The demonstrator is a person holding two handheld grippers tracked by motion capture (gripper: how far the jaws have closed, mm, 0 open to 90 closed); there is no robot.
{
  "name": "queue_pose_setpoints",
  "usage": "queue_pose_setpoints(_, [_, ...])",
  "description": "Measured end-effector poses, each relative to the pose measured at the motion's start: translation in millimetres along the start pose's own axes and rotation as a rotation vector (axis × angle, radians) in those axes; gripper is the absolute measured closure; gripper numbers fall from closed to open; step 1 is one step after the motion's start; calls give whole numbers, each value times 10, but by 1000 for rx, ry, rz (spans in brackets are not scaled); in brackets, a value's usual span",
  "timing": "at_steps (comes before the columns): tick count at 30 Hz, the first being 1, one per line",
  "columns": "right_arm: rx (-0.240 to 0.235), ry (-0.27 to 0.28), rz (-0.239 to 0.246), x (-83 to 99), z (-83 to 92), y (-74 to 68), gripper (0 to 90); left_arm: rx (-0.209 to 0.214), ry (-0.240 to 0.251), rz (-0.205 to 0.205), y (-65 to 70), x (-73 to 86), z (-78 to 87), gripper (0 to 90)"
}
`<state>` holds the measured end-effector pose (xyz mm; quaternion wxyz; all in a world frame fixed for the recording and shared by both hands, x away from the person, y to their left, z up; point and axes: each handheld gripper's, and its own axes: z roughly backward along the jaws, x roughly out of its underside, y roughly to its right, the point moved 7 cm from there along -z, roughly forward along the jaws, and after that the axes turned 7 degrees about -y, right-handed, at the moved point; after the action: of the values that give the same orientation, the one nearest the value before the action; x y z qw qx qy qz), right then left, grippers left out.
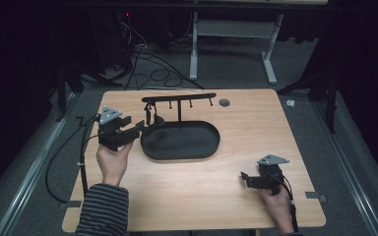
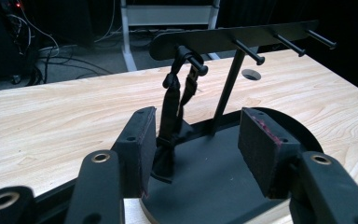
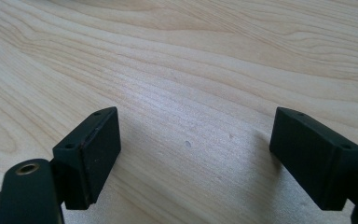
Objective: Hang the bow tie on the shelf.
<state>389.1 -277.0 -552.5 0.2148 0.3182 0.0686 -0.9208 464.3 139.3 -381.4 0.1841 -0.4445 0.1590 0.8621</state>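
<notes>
A black rack stands on a dark oval base (image 1: pixel 179 142), its peg bar (image 1: pixel 177 98) running across the top. From the leftmost peg hangs a looped black strap (image 1: pixel 150 118). My left gripper (image 1: pixel 140 128) is at the base's left end and points at the strap. In the left gripper view the strap (image 2: pixel 170 116) hangs between the jaws of the left gripper (image 2: pixel 196 135), right beside the left pad (image 2: pixel 137 149); the jaws stand apart and do not pinch it. My right gripper (image 1: pixel 246 178) rests near the table's front right. Over bare wood, the right gripper (image 3: pixel 193 140) has nothing between its open jaws.
A round cable hole (image 1: pixel 224 102) sits in the wooden table (image 1: pixel 256 128) behind the rack. Three other pegs (image 2: pixel 249 52) on the bar carry nothing. Cables (image 1: pixel 147 69) and a white desk frame (image 1: pixel 231 29) lie on the floor beyond the far edge.
</notes>
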Motion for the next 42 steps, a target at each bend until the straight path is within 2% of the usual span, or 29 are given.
queue_pose_setpoints(14, [0,-2,0,1,1,0,175,15,9,0,39,98,91,470])
queue_pose_setpoints(27, [0,0,0,0,0,0,176,12,36,5,31,181,194,476])
queue_pose_setpoints(31, [0,0,0,0,0,-1,176,7,36,-3,39,201,223,476])
queue_pose_setpoints(42, [0,0,0,0,0,0,175,16,42,4,59,265,271,474])
